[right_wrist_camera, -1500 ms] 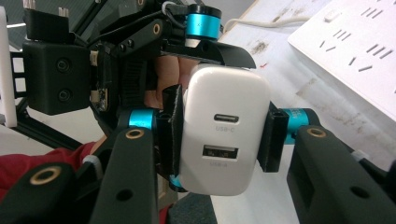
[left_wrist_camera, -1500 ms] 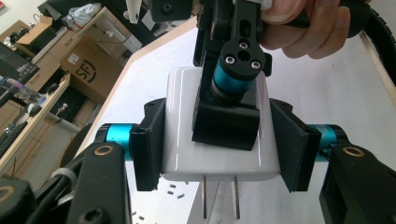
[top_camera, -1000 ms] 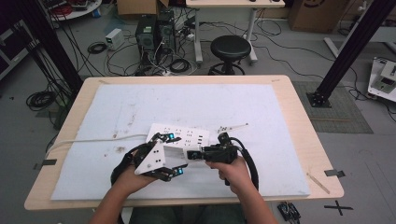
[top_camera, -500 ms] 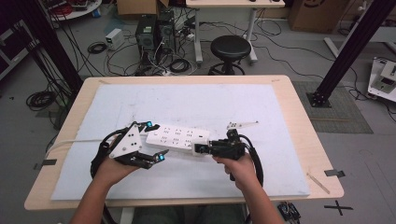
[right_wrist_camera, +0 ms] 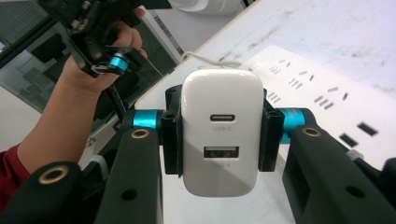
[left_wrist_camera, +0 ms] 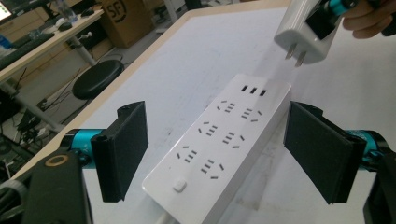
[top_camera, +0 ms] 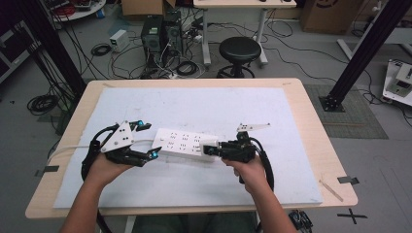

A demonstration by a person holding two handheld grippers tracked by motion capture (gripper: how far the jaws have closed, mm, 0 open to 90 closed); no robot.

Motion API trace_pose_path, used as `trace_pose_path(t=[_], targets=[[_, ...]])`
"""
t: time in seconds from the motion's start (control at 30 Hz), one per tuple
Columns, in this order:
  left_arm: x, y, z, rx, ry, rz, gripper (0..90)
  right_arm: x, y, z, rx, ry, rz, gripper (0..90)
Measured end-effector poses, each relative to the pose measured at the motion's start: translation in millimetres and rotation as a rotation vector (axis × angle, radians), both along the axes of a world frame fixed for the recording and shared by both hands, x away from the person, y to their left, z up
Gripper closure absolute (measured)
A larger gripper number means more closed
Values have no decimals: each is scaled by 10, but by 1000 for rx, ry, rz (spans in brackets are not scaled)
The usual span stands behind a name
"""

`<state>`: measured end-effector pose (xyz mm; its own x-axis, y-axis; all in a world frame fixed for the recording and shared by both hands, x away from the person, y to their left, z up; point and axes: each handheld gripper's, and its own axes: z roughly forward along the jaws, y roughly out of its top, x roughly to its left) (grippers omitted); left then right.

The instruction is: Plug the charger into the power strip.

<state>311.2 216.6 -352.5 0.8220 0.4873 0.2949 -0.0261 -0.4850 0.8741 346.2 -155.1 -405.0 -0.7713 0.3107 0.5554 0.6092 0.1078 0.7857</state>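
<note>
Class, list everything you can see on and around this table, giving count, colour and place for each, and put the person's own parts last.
Power strip: one, white, flat on the mat, mid-table.
Charger: one, white, held above the strip's far end.
Mat: one, pale blue, covering the table.
Table: one, light wood.
Stool: one, black, beyond the table.
Left claw: one, black, open, jaws either side of the strip.
Right claw: one, black, shut on the charger.

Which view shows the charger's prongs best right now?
The left gripper view: both prongs of the charger hang bare above the power strip. The right gripper view shows its USB face, clamped between jaws; the high view shows a small white block.
</note>
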Motion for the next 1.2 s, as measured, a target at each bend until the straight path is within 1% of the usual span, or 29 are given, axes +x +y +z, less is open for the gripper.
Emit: trace_pose_path(t=[0.03, 0.07, 0.1, 0.13, 0.23, 0.27, 0.3, 0.33, 0.37, 0.4, 0.53, 0.57, 0.67, 0.73, 0.8, 0.83, 0.9, 0.93, 0.97, 1.0, 1.03, 1.07, 1.13, 1.17, 1.2], targets=[[0, 0, 0, 0, 0, 0, 219, 0, 0, 0, 0, 0, 0, 630], [-2, 9, -7, -2, 1, 5, 219, 4, 20, 25, -3, -29, -2, 630], [-2, 14, -10, 0, 1, 8, 219, 4, 20, 25, -3, -29, -2, 630], [-6, 19, -15, -1, 1, 13, 220, 4, 41, 46, -6, -61, -5, 630], [-24, 38, -37, -3, 6, 16, 219, 3, 83, 80, -22, -132, -14, 630], [-24, 38, -37, -3, 6, 16, 219, -2, 97, 90, -30, -164, -19, 630], [-29, 47, -42, -2, 6, 16, 219, -2, 97, 90, -30, -164, -19, 630], [-37, 65, -52, -1, 7, 21, 219, -7, 109, 102, -37, -185, -22, 629], [-40, 72, -56, -1, 9, 21, 219, -12, 133, 117, -47, -240, -30, 630], [-42, 80, -58, 0, 10, 23, 219, -12, 142, 124, -56, -258, -34, 630], [-45, 96, -54, 1, 10, 24, 219, -2, 180, 146, -113, -329, -62, 629], [-45, 99, -53, 1, 10, 23, 219, -2, 187, 152, -135, -345, -71, 630], [-43, 115, -59, 2, 9, 21, 219, 4, 214, 172, -209, -417, -76, 630], [-39, 127, -68, 2, 10, 27, 219, 2, 224, 184, -252, -455, -84, 630], [-34, 139, -77, -3, 12, 28, 219, 1, 234, 195, -299, -511, -91, 630], [-32, 145, -81, -1, 13, 29, 219, -9, 238, 202, -316, -524, -92, 630], [-28, 153, -93, -4, 16, 31, 220, -18, 249, 214, -355, -576, -98, 630], [-28, 153, -93, -4, 16, 31, 219, -18, 249, 214, -355, -576, -98, 630], [-25, 158, -100, 0, 17, 31, 219, -20, 254, 223, -374, -596, -94, 630], [-25, 161, -103, -1, 19, 32, 219, -23, 268, 231, -399, -616, -95, 630], [-27, 165, -105, 0, 20, 33, 219, -10, 289, 245, -429, -626, -91, 630], [-31, 165, -105, -2, 22, 33, 219, -2, 295, 249, -440, -632, -83, 630], [-54, 158, -99, -6, 18, 28, 219, 18, 327, 270, -497, -651, -67, 630], [-68, 156, -94, -4, 19, 24, 219, 33, 340, 286, -518, -663, -50, 630], [-76, 153, -90, -2, 21, 19, 219, 33, 340, 286, -518, -663, -50, 630]])
